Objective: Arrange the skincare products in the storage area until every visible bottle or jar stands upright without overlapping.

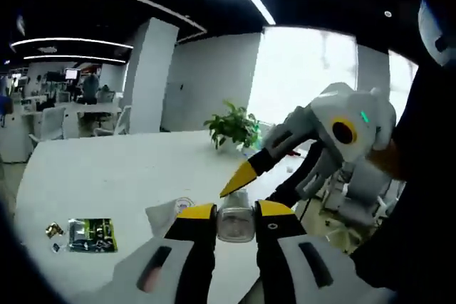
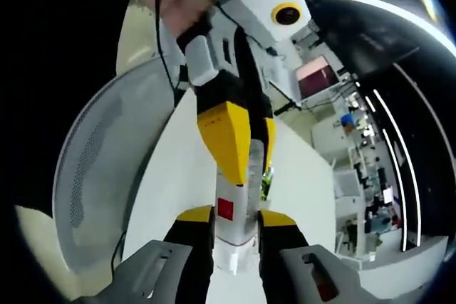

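In the left gripper view, the left gripper [image 1: 236,213] rises from the bottom with its two yellow-tipped jaws pressed against the sides of a small clear bottle [image 1: 236,223], holding it above a white table [image 1: 100,176]. The right gripper [image 1: 242,176] reaches in from the right, a white body with a yellow ring, and its one yellow jaw tip that shows points down at the top of the bottle. Whether it touches cannot be told. On the table to the left lies a green packet [image 1: 92,235] with a few small bits beside it. A white pouch [image 1: 165,213] lies just behind the left jaw. A potted plant [image 1: 233,126] stands at the far edge of the table, before a bright window. Desks and seated people show far off at left.

In the right gripper view, the right gripper [image 2: 236,222] has its jaws closed on a white bottle [image 2: 234,220] with a red square label, which stands up between them. The left gripper [image 2: 235,144] comes down from above, its yellow jaws clamped on the clear upper part of this bottle, so both grippers grip it. A hand [image 2: 179,3] holds the left gripper at the top. A grey mesh chair back [image 2: 100,176] curves at left, and the table spreads behind.
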The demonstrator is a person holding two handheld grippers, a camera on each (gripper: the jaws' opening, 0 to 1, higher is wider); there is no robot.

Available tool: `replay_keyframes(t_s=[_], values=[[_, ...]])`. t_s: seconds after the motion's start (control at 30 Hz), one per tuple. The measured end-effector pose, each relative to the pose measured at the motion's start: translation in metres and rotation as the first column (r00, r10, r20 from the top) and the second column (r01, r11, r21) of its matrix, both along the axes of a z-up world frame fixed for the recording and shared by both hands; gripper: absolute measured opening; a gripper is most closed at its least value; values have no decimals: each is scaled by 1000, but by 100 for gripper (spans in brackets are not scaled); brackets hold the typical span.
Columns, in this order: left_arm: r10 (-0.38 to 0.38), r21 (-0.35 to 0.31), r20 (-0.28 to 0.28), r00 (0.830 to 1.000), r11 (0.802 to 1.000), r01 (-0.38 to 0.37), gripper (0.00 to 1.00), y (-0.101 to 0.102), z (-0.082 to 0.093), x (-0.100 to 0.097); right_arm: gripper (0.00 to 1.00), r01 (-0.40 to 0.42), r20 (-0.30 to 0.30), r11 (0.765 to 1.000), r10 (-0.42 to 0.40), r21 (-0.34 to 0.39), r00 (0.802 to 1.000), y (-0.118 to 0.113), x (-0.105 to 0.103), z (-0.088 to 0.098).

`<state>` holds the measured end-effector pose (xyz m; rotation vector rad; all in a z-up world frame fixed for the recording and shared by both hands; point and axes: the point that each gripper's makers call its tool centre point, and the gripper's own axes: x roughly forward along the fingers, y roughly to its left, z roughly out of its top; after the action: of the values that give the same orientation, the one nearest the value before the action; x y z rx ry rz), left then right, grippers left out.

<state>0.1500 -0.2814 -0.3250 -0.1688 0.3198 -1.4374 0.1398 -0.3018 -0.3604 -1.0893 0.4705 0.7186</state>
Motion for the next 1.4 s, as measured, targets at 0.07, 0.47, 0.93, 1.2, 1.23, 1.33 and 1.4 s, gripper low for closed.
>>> replay_keyframes(t_s=[0.07, 0.47, 0.93, 1.2, 1.23, 1.33, 1.4], values=[[2, -3, -27, 1000, 1000, -2, 20, 2, -3, 2, 16, 6, -4, 1000, -5, 18, 1000, 0, 1, 1], [40, -88, -136, 990, 995, -52, 20, 10, 1, 14, 14, 16, 128, 999, -12, -30, 992, 1, 9, 9], [-123, 63, -150, 981, 989, 133, 22, -4, -17, -21, 12, -248, 68, 855, 311, -456, 948, -3, -7, 18], [-237, 216, -89, 968, 944, 251, 23, -7, -26, -29, 11, -336, 12, 757, 413, -561, 911, 0, -7, 20], [-238, 219, -91, 967, 942, 253, 23, -9, -26, -29, 11, -337, 9, 753, 414, -565, 910, -1, -6, 19], [-246, 223, -85, 966, 940, 259, 23, -12, -25, -29, 11, -334, 12, 746, 416, -577, 909, -3, -4, 21], [-218, 209, -82, 972, 950, 231, 22, -14, -23, -24, 11, -300, 41, 766, 391, -568, 920, -8, 0, 23]])
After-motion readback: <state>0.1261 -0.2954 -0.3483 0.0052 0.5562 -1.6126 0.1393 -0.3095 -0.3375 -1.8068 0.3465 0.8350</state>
